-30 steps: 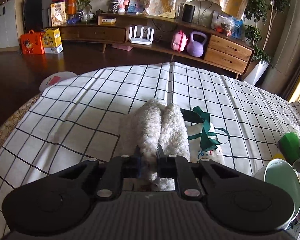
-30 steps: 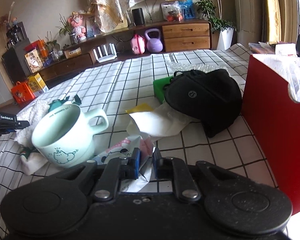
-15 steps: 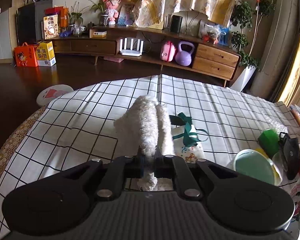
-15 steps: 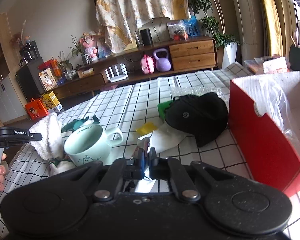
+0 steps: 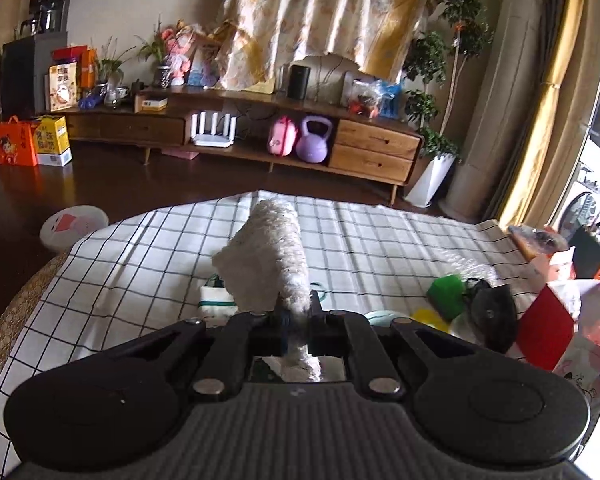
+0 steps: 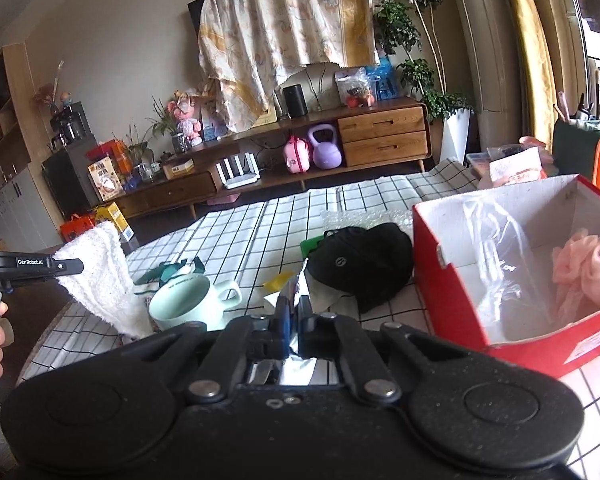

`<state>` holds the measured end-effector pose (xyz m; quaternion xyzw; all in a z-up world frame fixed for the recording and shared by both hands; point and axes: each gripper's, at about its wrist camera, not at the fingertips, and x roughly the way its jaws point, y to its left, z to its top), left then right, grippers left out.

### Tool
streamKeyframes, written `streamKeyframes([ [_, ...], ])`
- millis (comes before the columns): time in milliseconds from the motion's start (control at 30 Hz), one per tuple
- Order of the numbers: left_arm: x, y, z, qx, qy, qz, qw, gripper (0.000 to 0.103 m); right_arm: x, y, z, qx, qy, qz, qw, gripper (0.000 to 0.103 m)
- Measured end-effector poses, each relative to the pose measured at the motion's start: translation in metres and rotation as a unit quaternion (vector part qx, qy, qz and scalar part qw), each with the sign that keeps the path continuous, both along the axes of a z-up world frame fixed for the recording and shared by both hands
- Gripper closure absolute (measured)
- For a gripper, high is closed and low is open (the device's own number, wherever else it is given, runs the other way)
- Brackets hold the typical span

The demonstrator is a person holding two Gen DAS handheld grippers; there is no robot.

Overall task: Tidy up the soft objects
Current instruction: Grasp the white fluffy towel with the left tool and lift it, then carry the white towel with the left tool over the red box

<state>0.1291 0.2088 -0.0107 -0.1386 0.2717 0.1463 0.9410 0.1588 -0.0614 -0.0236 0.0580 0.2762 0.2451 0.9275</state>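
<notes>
My left gripper (image 5: 298,314) is shut on a fluffy white towel (image 5: 268,256) and holds it lifted above the checked tablecloth (image 5: 380,240); the towel hangs from it in the right wrist view (image 6: 100,276). My right gripper (image 6: 293,312) is shut on a thin white printed cloth or bag (image 6: 296,292), held above the table. A red box (image 6: 512,280) at the right holds a pink soft item (image 6: 588,268) and clear plastic (image 6: 496,248).
A mint mug (image 6: 186,306), a green-ribboned pouch (image 6: 168,274), a black bag (image 6: 360,260), a green object (image 5: 446,294) and a yellow item (image 6: 278,280) lie on the table. A wooden sideboard (image 5: 260,136) stands beyond. The table's edge curves at left.
Both grippers have risen. The towel has come up off the table, hanging from the left gripper. The right gripper has lifted the thin white piece and now looks over the red box.
</notes>
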Motion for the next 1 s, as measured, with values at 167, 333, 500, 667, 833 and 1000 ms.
streamKeyframes([
  [167, -0.004, -0.024, 0.025, -0.009, -0.017, -0.03, 0.9994, 0.096, -0.005, -0.026, 0.02, 0.012, -0.006, -0.007, 1.0, 0.1],
  [333, -0.001, -0.057, 0.053, -0.002, -0.044, -0.065, 0.9969, 0.096, -0.008, -0.052, 0.038, 0.024, -0.017, -0.016, 0.999, 0.1],
  [500, 0.012, -0.096, 0.075, -0.001, -0.06, -0.109, 0.9923, 0.096, -0.002, -0.078, 0.055, 0.029, -0.036, -0.033, 0.998, 0.1],
  [667, 0.03, -0.139, 0.093, -0.003, -0.072, -0.152, 0.9858, 0.096, 0.007, -0.105, 0.069, 0.026, -0.05, -0.05, 0.997, 0.1],
  [833, 0.049, -0.186, 0.105, 0.006, -0.08, -0.195, 0.9774, 0.096, 0.017, -0.131, 0.077, 0.023, -0.065, -0.067, 0.995, 0.1],
  [1000, 0.07, -0.232, 0.108, 0.011, -0.082, -0.236, 0.9681, 0.096, 0.03, -0.158, 0.082, 0.021, -0.075, -0.095, 0.992, 0.1],
])
